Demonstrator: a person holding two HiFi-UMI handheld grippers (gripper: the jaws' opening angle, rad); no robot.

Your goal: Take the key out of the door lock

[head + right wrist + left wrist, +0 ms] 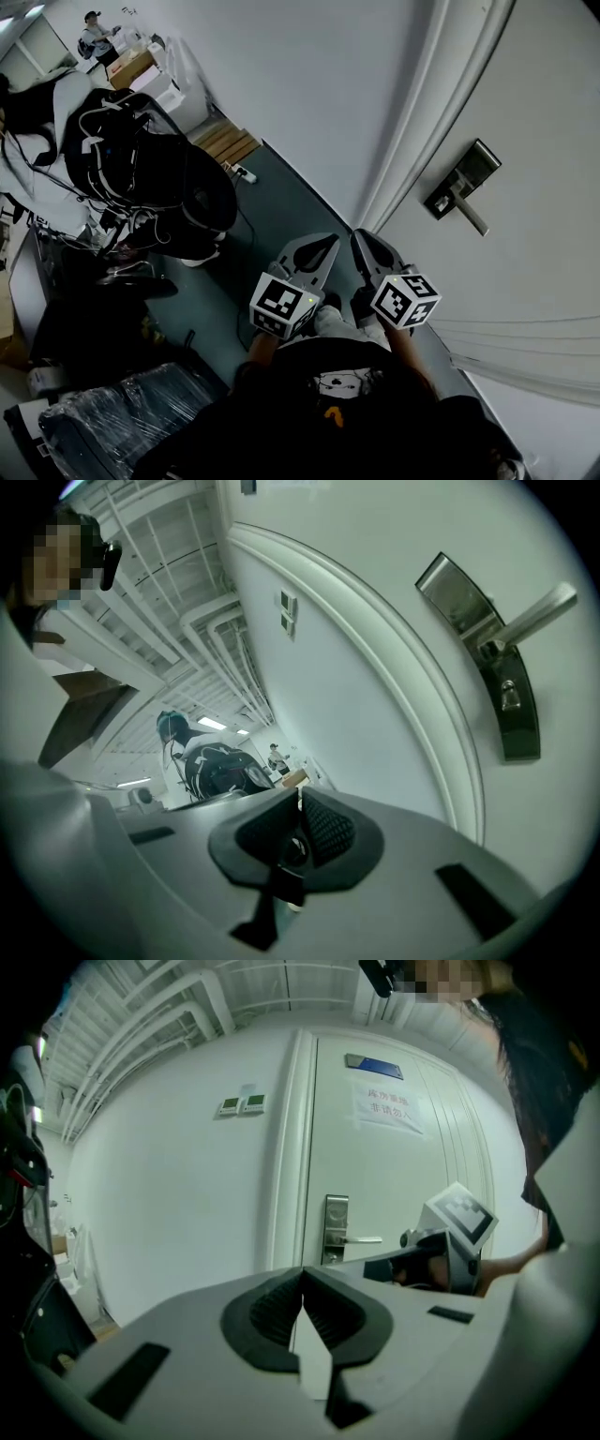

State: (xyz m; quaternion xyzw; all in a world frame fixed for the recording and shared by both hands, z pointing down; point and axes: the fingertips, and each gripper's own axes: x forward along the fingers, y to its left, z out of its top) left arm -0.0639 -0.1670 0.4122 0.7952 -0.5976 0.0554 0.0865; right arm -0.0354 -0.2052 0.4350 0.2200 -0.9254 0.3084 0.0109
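Observation:
The white door point(525, 272) carries a steel lock plate point(461, 187) with a lever handle point(473, 217). In the right gripper view the plate point(483, 653) shows its keyhole cylinder point(507, 696) with nothing sticking out of it. My right gripper point(298, 832) is shut on a small dark key point(289, 860) that hangs between the pads, well short of the door. My left gripper point(302, 1302) is shut with nothing in it, beside the right gripper point(441, 1251). In the head view both grippers, left point(326, 248) and right point(367, 242), sit low, down and left of the lock.
Dark bags point(141, 159) are piled on a chair to the left. A power strip point(242, 172) lies on the floor by the wall, near wooden slats point(225, 141). A person point(98, 37) stands far off. Wall switches point(241, 1104) sit left of the door frame.

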